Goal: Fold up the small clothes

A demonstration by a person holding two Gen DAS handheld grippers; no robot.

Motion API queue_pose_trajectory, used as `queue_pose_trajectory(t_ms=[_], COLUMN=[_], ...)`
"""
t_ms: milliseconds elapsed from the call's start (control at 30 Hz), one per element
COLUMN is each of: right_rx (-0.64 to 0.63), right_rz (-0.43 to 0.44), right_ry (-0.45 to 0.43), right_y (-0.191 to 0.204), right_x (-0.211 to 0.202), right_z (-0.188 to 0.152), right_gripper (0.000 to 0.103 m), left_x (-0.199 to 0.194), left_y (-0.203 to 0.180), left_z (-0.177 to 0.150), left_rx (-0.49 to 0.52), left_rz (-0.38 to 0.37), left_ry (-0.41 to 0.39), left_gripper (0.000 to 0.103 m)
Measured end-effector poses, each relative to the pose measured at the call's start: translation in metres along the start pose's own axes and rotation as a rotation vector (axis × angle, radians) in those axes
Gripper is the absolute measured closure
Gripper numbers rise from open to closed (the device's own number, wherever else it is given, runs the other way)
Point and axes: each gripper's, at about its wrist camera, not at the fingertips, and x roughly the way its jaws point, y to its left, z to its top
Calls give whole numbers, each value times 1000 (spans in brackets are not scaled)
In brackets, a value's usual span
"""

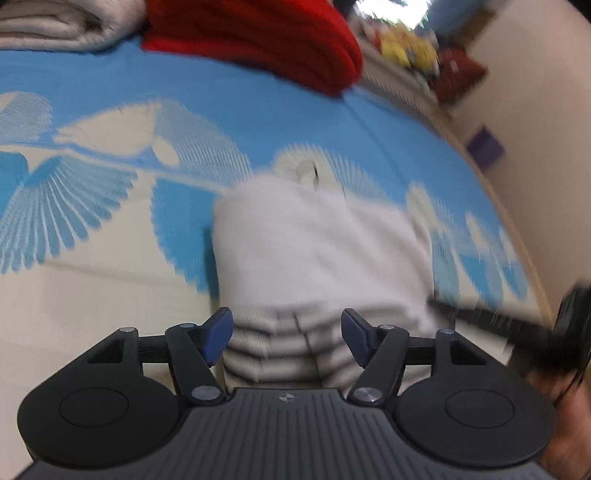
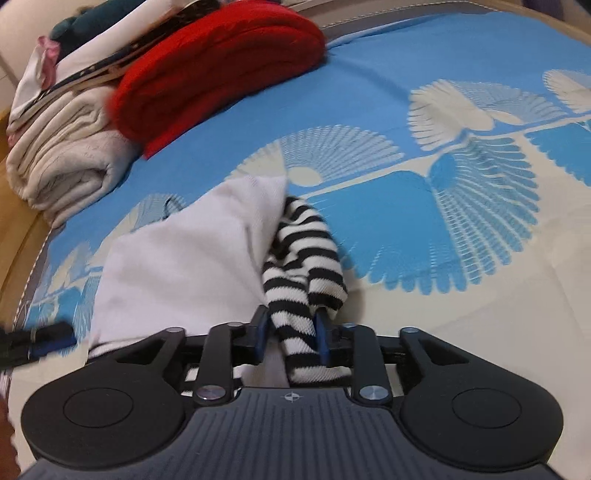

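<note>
A small white garment with a black-and-white striped part lies on the blue and cream patterned bedspread. My left gripper is open just above the striped hem, its blue pads on either side, touching nothing. My right gripper is shut on the striped sleeve, which rises bunched from between the fingers beside the white body. The other gripper's tip shows at the left edge of the right wrist view and at the right edge of the left wrist view.
A folded red knit and a folded cream blanket lie stacked at the far side of the bed, with more clothes behind. The wooden bed edge runs along the left. A cluttered shelf stands by the wall.
</note>
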Motion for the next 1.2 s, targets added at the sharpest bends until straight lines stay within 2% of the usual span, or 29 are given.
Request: queue_pose_trajectory(t_ms=[33,67,133,200,267,333,367,400,467,500,567,600,667,700,733,800,833,900,967,1033,1100,1133,1200], right_rx=[7,8,0,-15,-39,-98,-129,-138,-103,-85,-80,-95,-126,-137,-147,-164,-163,-148,-159,-200,-254,-270,-269], right_rz=[0,7,43,81,97,72,51,53,49,43,33,22,3,1,-11,-53,-68,-52,-31,-80,-135,-161,-198], right_ry=[-12,-26,-37,9,106,146,146,146,130,120,117,120,126,131,123,88,57,-8,-21,80,151,138,82], right_y=[-1,-1,-1,-5,-5,-2,1,2,2,1,2,4,6,7,8,11,12,14,15,15,15,17,22], right_x=[-5,-12,-20,-21,-11,-2,0,0,-3,-6,-7,-5,0,1,-1,-10,-17,-34,-37,-19,-4,-5,-20], right_z=[2,3,2,-4,-12,-21,-24,-25,-23,-21,-21,-23,-26,-27,-28,-26,-24,-19,-21,-30,-41,-42,-37], right_gripper=[68,63,52,52,52,53,67,86,87,88,88,87,84,81,77,74,74,74,74,72,62,61,61], left_x=[6,14,26,34,34,26,18,9,-7,-9,2,11,10,3,-6,-22,-22,-10,7,6,-8,-18,-41], left_y=[-1,-2,4,14,17,6,-4,-11,-21,-24,-26,-22,-16,-19,-26,-40,-43,-42,-38,-41,-52,-61,-76], left_z=[-6,-12,-22,-27,-28,-27,-26,-25,-25,-27,-35,-40,-40,-38,-36,-35,-36,-41,-52,-53,-50,-52,-56], left_rx=[26,55,77,41,-8,8,28,45,67,82,120,121,33,11,26,95,114,127,159,152,162,190,209], left_rz=[10,35,87,92,83,102,108,105,78,88,184,209,193,177,166,158,151,171,239,249,260,286,328], left_ry=[35,67,67,57,55,48,35,18,-19,-22,32,62,66,47,9,-66,-70,-10,42,30,-12,-54,-136], left_gripper=[33,30,20,18,19,23,26,26,26,26,29,29,33,42,42,44,46,52,47,46,42,39,24])
